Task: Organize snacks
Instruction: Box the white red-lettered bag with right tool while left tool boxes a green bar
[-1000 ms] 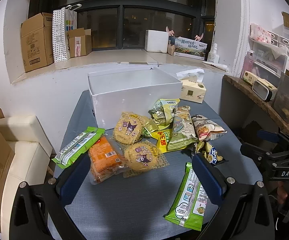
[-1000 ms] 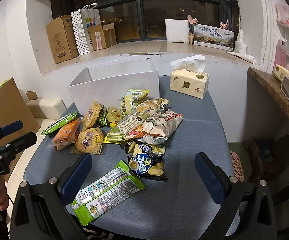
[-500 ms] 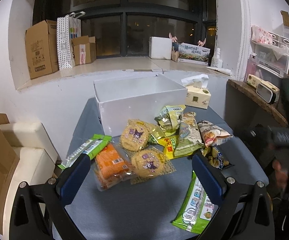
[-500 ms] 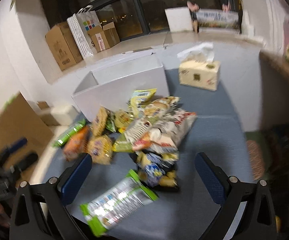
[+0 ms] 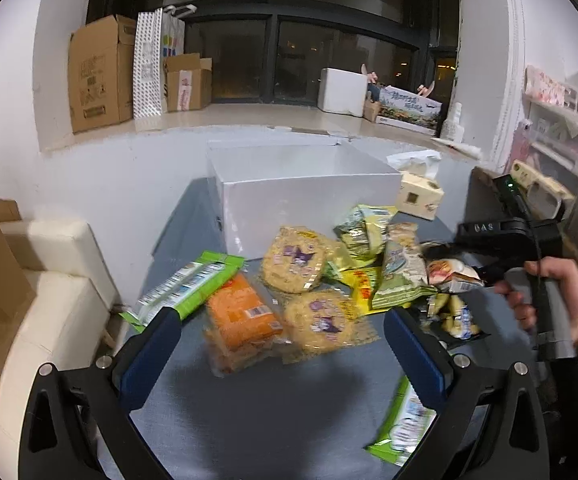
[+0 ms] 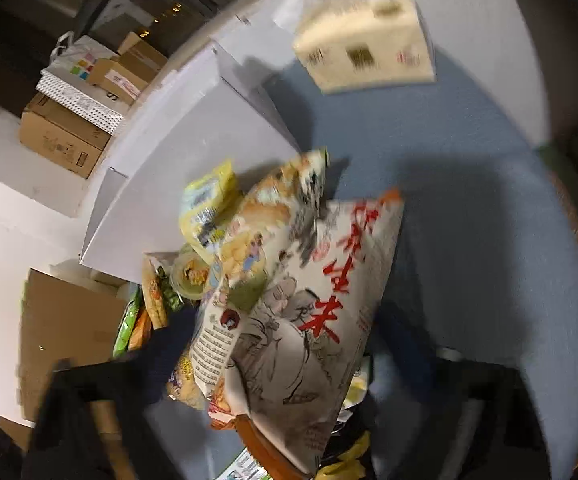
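Note:
A pile of snack packs lies on the blue-grey table (image 5: pixel 269 408) in front of an open white box (image 5: pixel 309 200). My left gripper (image 5: pixel 281 356) hovers open over the table's near part, behind an orange pack (image 5: pixel 241 316) and two round cookie packs (image 5: pixel 325 320). A hand holds my right gripper (image 5: pixel 505 236) at the pile's right side. In the blurred right wrist view that gripper (image 6: pixel 281 344) is tilted and its jaws are closing around a white bag with red characters (image 6: pixel 309 312). The bag lies between the dark fingers (image 6: pixel 161 360) and I see no squeeze on it.
A tissue box (image 5: pixel 419 196) stands right of the white box. Green wafer packs lie at the left (image 5: pixel 193 284) and near right (image 5: pixel 405 428). Cardboard boxes (image 5: pixel 97 72) line the window ledge. A cream seat (image 5: pixel 49 280) is left of the table, a cluttered shelf on the right.
My right gripper has swung down and rolled over the pile, and the white bag now sits between its fingers. The left gripper has drifted slightly lower and forward, still open.

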The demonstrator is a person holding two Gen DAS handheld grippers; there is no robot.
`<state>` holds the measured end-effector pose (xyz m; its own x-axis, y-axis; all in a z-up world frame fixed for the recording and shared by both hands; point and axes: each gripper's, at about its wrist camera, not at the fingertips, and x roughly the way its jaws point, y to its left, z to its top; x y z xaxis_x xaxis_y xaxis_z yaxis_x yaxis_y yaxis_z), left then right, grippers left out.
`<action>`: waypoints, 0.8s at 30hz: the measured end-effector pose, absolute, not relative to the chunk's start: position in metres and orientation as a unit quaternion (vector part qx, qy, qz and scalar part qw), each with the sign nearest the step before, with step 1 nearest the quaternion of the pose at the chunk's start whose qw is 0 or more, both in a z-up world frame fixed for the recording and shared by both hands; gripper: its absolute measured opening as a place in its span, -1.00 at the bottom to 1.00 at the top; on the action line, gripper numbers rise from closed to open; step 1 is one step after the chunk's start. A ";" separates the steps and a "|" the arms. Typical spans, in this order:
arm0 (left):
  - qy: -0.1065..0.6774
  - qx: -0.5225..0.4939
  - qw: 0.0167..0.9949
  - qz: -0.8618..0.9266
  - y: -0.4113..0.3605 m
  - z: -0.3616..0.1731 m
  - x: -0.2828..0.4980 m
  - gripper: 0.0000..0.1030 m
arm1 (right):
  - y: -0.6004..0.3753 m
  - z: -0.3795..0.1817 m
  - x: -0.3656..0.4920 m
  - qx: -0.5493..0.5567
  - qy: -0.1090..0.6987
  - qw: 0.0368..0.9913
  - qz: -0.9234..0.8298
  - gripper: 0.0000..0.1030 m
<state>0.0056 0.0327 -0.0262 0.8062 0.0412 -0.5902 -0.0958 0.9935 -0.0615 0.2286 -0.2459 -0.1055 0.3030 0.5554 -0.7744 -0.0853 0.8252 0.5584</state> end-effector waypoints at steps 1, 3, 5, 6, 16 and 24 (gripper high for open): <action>0.309 -0.037 0.949 0.043 0.032 -0.028 0.006 1.00 | -0.246 -0.105 0.227 0.205 0.549 0.783 0.209 0.22; 0.305 -0.027 0.950 0.054 0.033 -0.031 0.006 1.00 | -0.248 -0.103 0.223 0.199 0.541 0.788 0.217 0.11; 0.309 -0.030 0.949 0.057 0.037 -0.035 0.008 1.00 | -0.252 -0.102 0.220 0.204 0.537 0.789 0.217 0.01; 0.312 -0.035 0.948 0.056 0.039 -0.036 0.009 1.00 | -0.257 -0.099 0.217 0.207 0.530 0.794 0.215 -0.03; 0.387 -0.076 0.919 0.019 0.077 -0.046 0.062 1.00 | -0.276 -0.048 0.178 0.189 0.441 0.845 0.236 -0.12; 0.450 -0.050 0.891 -0.041 0.137 -0.073 0.118 1.00 | -0.269 -0.022 0.137 0.155 0.404 0.857 0.281 -0.12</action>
